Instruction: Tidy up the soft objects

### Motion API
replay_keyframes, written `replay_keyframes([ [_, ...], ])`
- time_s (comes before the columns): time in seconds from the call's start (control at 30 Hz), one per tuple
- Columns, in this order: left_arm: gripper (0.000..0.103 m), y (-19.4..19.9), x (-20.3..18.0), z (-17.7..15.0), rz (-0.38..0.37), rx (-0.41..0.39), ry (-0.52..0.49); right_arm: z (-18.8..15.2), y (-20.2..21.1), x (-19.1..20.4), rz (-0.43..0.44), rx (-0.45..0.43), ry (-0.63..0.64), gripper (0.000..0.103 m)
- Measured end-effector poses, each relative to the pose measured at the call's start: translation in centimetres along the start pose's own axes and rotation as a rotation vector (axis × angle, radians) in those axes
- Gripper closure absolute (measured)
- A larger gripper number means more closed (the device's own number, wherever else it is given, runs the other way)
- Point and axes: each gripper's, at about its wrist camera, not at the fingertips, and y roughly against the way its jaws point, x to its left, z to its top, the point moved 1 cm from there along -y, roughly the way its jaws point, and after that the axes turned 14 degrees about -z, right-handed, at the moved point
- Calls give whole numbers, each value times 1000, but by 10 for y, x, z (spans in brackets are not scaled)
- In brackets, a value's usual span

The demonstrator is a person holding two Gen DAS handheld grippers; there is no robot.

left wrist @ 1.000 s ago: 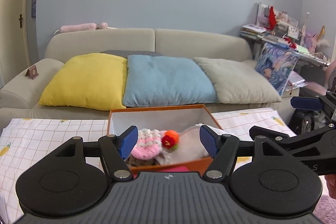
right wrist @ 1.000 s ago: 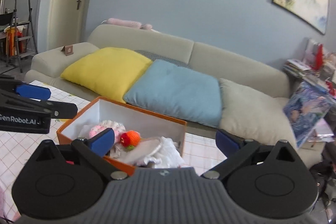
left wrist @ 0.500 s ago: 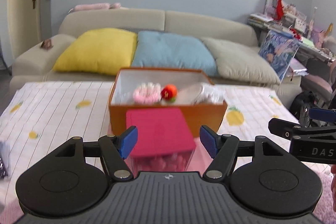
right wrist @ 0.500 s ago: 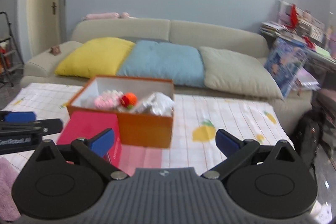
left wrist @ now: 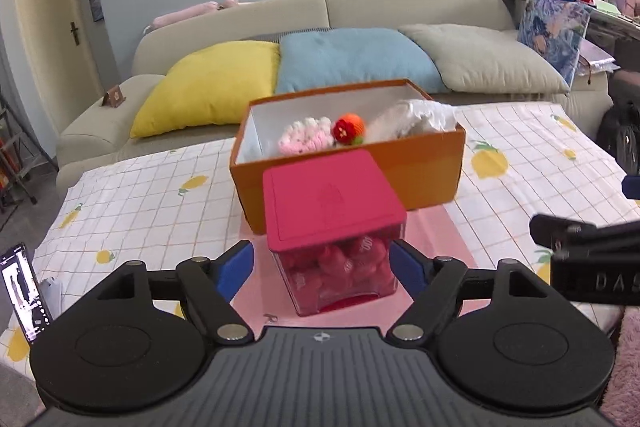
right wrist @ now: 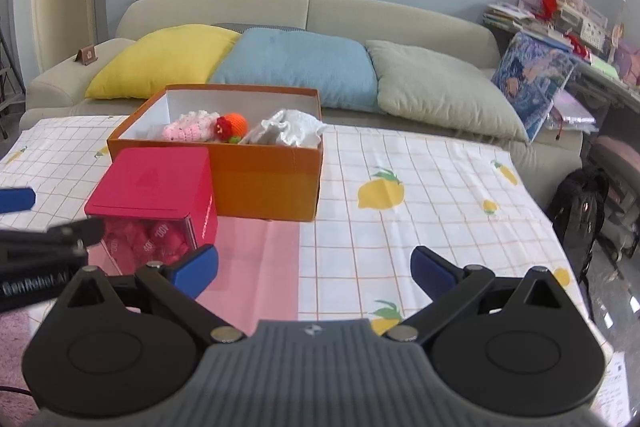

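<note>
An orange cardboard box (left wrist: pixel 420 167) (right wrist: pixel 264 183) stands on the table and holds a pink knitted piece (left wrist: pixel 306 141) (right wrist: pixel 188 129), an orange-red knitted ball (left wrist: pixel 350 127) (right wrist: pixel 232 125) and a white cloth (left wrist: pixel 416 117) (right wrist: pixel 292 129). A clear box with a pink-red lid (left wrist: pixel 330 193) (right wrist: pixel 150 181) stands in front of it. My left gripper (left wrist: pixel 322 269) is open and empty, its fingers on either side of the clear box's near end. My right gripper (right wrist: pixel 314 271) is open and empty, over the tablecloth to the right of the clear box.
A lemon-print checked tablecloth (right wrist: pixel 400 227) with a pink mat (right wrist: pixel 248 259) covers the table. A phone (left wrist: pixel 24 291) stands at the left edge. Behind is a beige sofa (left wrist: pixel 408 3) with yellow, blue and grey cushions. A cluttered shelf (right wrist: pixel 568 11) and black bag (right wrist: pixel 584 203) are at right.
Both grippers have drawn back from the orange box and tilted down. The pink-lidded clear box has come into view, now between the left gripper's fingers. Both stay open and empty.
</note>
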Motion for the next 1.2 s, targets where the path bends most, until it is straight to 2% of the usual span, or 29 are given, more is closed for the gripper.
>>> replay_keyframes([
  [0.23, 12, -2, -11, 1, -37, -26, -49, -2, -1, -7, -5, -6, -42, 3],
  [1.2, 12, -1, -4, 4, -97, -42, 6, -3, -2, -8, -28, -9, -36, 3],
])
